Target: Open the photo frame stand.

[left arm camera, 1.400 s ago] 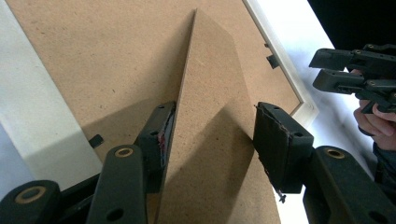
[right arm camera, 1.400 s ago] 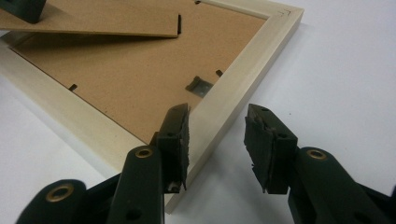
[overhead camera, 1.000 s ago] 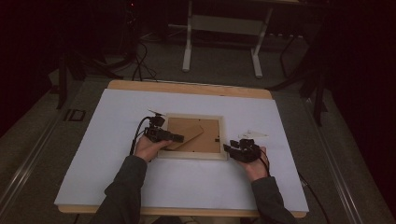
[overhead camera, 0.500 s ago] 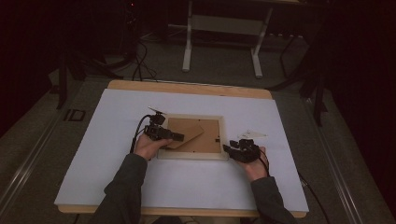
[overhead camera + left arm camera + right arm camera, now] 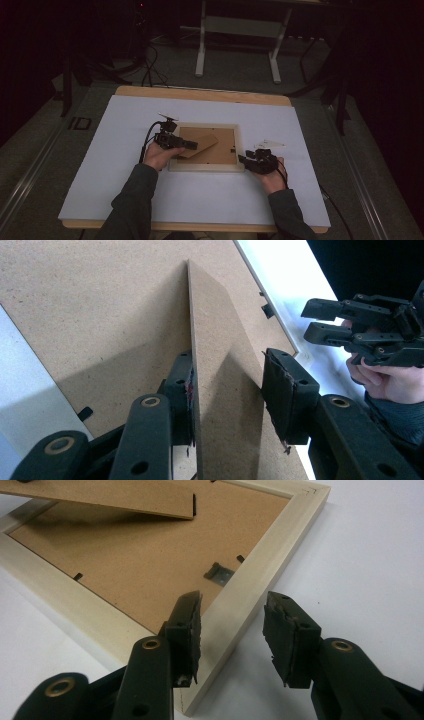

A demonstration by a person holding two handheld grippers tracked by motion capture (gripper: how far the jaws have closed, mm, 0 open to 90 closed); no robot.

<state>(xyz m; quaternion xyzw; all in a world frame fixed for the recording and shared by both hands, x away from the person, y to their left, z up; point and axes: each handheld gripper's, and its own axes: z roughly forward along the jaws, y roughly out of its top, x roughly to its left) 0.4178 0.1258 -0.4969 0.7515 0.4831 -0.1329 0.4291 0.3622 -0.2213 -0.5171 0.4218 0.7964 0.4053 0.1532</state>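
Working on a picture frame (image 5: 206, 167) lying face-down near the middle of the white table sheet (image 5: 110, 165), its fibreboard backing (image 5: 220, 152) facing up. The hinged easel stand (image 5: 200, 146) is lifting off the backing, free tip pointing toward 2 o'clock in the high view.

The left gripper (image 5: 227, 390) is straddling the stand: the stand's edge is lying against the left pad (image 5: 189, 390), while the right-hand pad (image 5: 277, 395) is standing clear of it with a gap showing. Its jaws have just been closing with the stand between them, but no full pinch is visible yet, so I am reading them as apart.

The right gripper (image 5: 232, 630) is sitting at the frame's 3 o'clock side, jaws apart and astride the pale wooden rail (image 5: 250, 595), neither pad visibly pressing. A small metal hanger clip (image 5: 216, 573) is showing on the backing just inside that rail.

Handling judgement:
- The stand is looking like thin pressed board: light, stiff across its face, probably brittle at the hinge. Gripping it low and mid-length, flat faces between the pads, is looking safest; levering at the tip is risking a snapped hinge.
- The frame is probably light and rigid, and may be sliding easily on the smooth sheet, so bracing the rail is making sense.
- Any glass underneath is hidden; treating it as fragile.
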